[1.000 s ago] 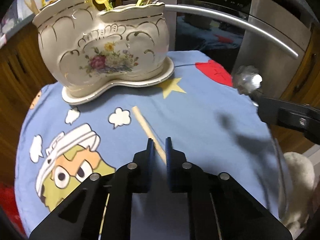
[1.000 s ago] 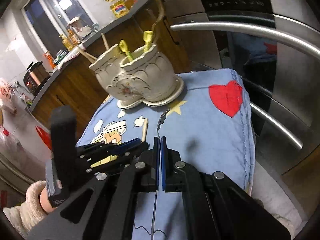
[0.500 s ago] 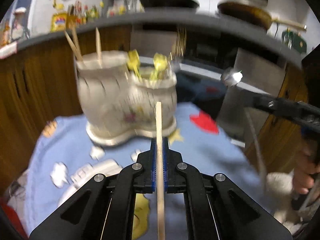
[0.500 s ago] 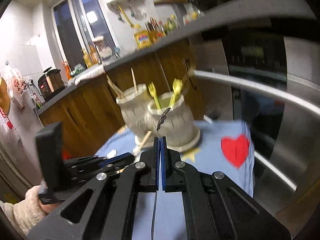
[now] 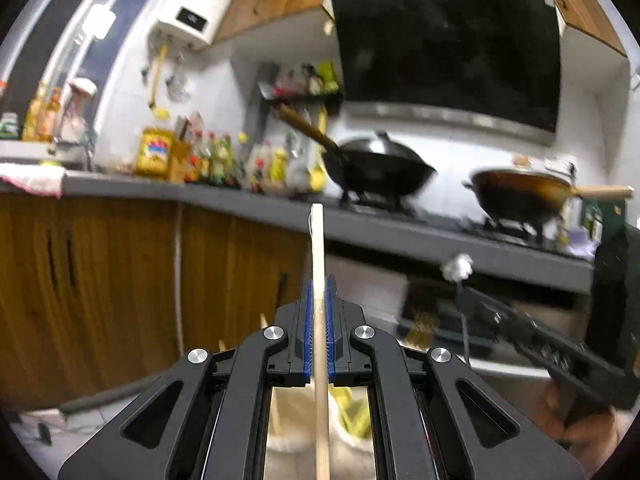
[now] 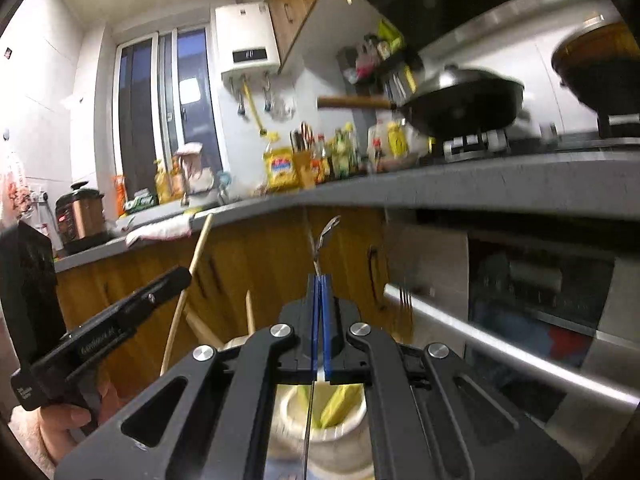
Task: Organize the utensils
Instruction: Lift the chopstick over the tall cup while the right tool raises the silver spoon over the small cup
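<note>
I have the left hand-held gripper (image 5: 318, 328) pinching a wooden chopstick (image 5: 318, 264) upright, and the right hand-held gripper (image 6: 320, 320) pinching a thin metal utensil (image 6: 323, 240), both raised above the ceramic holder (image 6: 320, 420). Neither is dropped in yet. Yellow utensils (image 6: 340, 400) and sticks (image 6: 249, 312) already crowd the holder's compartments, so I judge the openings tight.

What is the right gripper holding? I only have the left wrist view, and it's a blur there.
Observer: The right gripper is shut on a thin metal utensil, seen edge-on, one end poking above the jaws.
Operator: Anything beneath it?
Observer: The ceramic holder; the compartment with yellow utensils sits right under the handle.
Operator: And my chopstick from that side?
Observer: The chopstick leans in the left gripper, sticking out above and below it.
</note>
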`<state>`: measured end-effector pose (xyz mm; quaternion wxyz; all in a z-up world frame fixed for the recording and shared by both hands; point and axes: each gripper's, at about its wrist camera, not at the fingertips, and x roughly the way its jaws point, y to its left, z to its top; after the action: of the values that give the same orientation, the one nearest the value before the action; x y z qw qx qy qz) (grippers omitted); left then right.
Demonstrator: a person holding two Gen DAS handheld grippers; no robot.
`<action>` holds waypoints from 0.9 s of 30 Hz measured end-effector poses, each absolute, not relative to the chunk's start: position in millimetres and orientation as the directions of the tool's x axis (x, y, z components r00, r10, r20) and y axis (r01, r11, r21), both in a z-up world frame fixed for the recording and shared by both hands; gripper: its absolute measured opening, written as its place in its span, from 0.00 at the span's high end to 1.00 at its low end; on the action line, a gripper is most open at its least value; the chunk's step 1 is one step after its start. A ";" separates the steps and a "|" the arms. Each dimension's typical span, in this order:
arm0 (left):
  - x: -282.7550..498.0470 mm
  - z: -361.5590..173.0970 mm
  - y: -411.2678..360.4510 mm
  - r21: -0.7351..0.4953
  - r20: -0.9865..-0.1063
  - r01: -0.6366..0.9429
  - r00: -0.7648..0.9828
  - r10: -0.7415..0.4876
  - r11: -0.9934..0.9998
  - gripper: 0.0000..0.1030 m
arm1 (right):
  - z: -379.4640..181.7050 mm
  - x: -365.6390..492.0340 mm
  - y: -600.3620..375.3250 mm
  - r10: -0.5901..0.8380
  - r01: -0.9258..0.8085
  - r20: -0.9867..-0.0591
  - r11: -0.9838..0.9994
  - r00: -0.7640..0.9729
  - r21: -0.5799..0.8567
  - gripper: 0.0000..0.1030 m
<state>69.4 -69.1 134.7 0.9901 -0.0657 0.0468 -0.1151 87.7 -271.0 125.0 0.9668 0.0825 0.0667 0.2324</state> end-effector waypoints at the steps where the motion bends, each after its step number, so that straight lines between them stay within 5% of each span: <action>1: 75.3 137.4 -70.7 -0.140 -0.050 0.220 0.972 -0.228 0.966 0.94 | 125.8 92.6 -267.6 0.455 -0.438 -0.071 0.881 0.887 0.177 0.99; 14: 111.4 112.1 -100.2 0.035 0.049 0.100 0.994 -0.102 0.994 0.94 | 92.9 121.8 -229.9 0.391 -0.390 -0.028 0.920 0.920 0.033 0.99; 27: 62.1 76.9 -73.6 -0.048 -0.064 0.222 0.972 -0.224 0.974 0.94 | 56.6 96.3 -248.2 0.484 -0.480 -0.151 0.875 0.862 0.068 0.99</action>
<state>62.1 -73.6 76.9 0.9929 -0.0203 0.0343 -0.1123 96.3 -248.2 56.6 0.9647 0.0141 0.0816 0.2498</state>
